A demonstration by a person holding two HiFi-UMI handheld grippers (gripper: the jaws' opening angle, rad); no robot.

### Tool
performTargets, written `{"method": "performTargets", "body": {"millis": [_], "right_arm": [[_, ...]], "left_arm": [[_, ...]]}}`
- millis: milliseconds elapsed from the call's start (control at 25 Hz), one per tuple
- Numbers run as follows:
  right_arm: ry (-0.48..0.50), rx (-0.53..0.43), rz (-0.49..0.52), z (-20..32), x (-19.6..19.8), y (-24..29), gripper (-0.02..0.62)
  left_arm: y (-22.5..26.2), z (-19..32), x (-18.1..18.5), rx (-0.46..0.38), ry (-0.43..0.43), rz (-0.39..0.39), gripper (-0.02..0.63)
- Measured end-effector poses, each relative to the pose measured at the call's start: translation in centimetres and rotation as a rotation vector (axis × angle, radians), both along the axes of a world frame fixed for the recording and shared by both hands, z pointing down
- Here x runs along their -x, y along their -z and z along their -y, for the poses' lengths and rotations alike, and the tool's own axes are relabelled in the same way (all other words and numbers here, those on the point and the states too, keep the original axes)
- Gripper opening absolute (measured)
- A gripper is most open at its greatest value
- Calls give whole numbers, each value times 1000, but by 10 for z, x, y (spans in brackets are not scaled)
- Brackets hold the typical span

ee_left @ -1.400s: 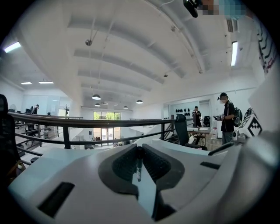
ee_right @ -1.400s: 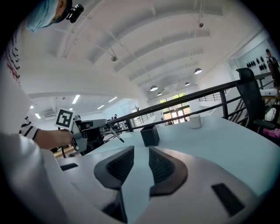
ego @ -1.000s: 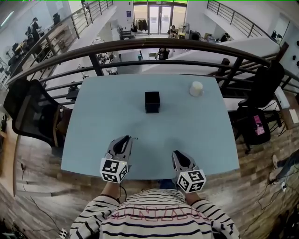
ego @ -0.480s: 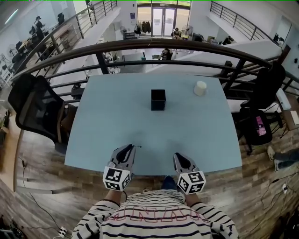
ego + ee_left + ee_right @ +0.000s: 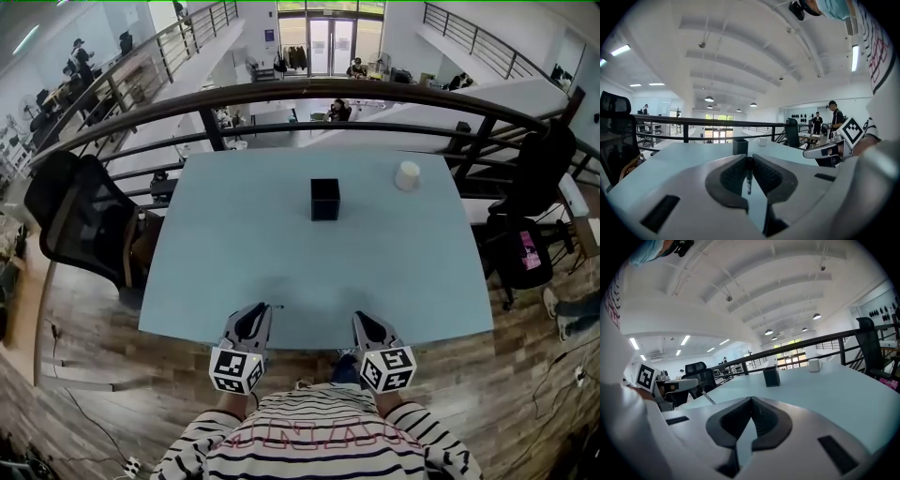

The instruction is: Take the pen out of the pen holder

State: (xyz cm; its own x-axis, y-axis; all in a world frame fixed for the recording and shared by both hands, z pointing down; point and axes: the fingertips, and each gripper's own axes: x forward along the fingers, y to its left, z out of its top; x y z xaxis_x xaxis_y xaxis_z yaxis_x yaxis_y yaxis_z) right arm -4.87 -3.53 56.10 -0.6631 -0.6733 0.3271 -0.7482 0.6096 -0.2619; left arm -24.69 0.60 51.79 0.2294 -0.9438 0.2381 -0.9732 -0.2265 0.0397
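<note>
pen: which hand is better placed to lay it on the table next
Left. The left tool is shut on the pen, over the near edge of the table. The right tool has just closed with nothing between its jaws, so it would need a handover first.

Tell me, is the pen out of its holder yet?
Done: the pen is out, clamped in the left gripper, well away from the pen holder. In hand: that gripper holds it by the table's near edge. Left: perhaps only setting it down. The right gripper has just closed on nothing.
</note>
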Motion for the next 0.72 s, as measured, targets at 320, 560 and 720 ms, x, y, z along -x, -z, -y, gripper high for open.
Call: {"method": "performTargets", "body": {"millis": [320,560,720], "right_arm": [[6,-5,-12,1,2,3,28],[18,-14,-18,6,5,2,28],[27,-16,-25,9,8,1,28]], "left_arm": [[-1,-4,0,4,2,18,55],[-4,0,1,3,7,16,55],[-4,5,2,1,8,15,55]]}}
